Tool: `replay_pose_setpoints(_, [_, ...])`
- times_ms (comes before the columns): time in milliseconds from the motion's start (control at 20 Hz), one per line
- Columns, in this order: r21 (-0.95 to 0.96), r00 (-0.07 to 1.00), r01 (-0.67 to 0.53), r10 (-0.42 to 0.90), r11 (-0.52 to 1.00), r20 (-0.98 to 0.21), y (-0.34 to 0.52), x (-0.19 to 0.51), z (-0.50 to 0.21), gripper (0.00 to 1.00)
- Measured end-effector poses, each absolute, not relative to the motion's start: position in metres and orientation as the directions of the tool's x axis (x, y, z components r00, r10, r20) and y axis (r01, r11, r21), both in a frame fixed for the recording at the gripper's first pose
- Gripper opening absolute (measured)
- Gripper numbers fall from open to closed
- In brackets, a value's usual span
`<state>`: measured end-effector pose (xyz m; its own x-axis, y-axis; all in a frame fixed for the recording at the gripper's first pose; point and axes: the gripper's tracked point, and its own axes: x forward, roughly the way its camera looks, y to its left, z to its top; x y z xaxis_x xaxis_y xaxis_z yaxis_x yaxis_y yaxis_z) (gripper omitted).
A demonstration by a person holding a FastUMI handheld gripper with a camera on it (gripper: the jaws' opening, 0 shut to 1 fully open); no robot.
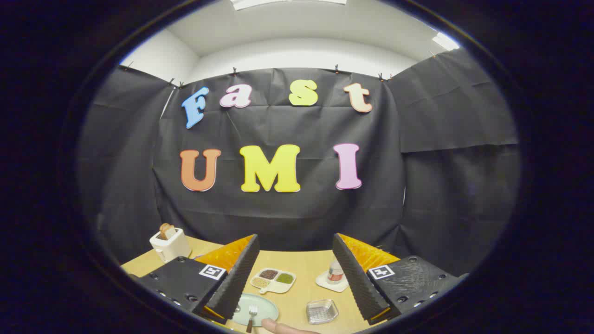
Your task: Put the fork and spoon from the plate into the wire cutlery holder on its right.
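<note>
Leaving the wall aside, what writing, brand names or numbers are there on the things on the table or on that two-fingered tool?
Nothing here can be read as words or numbers.
Square black-and-white markers on the open, empty gripper: coded patterns, not words.
Small reddish bottle beside the right finger: any label is too small and blurred to read.
White toaster, pale green plate, silver fork: no writing visible.

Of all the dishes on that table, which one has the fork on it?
The pale green plate, nearest the open gripper by its left finger. The fork lies on it; the divided tray holds grains, the wire holder nothing.
</note>
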<state>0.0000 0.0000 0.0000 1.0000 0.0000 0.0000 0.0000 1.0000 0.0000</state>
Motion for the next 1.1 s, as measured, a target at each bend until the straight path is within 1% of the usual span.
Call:
replay_pose_setpoints(200, [-0.029, 0.999, -0.040, 0.041, 0.999, 0.018, 0.033, -0.008, 0.009, 0.95])
replay_pose_setpoints(400, [-0.015, 0.999, -0.037, 0.037, 0.999, -0.007, 0.040, -0.005, 0.006, 0.95])
replay_pose_setpoints(600, [-0.038, 1.000, -0.029, 0.029, 0.999, 0.002, 0.035, -0.002, 0.013, 0.95])
replay_pose_setpoints(900, [-0.075, 0.997, -0.057, 0.053, 0.996, -0.050, 0.040, -0.001, -0.007, 0.95])
replay_pose_setpoints(1000, [-0.075, 0.994, -0.068, 0.061, 0.995, -0.089, 0.046, -0.001, -0.026, 0.95])
replay_pose_setpoints(1100, [-0.074, 0.985, -0.092, 0.080, 0.993, -0.152, 0.056, -0.002, -0.056, 0.95])
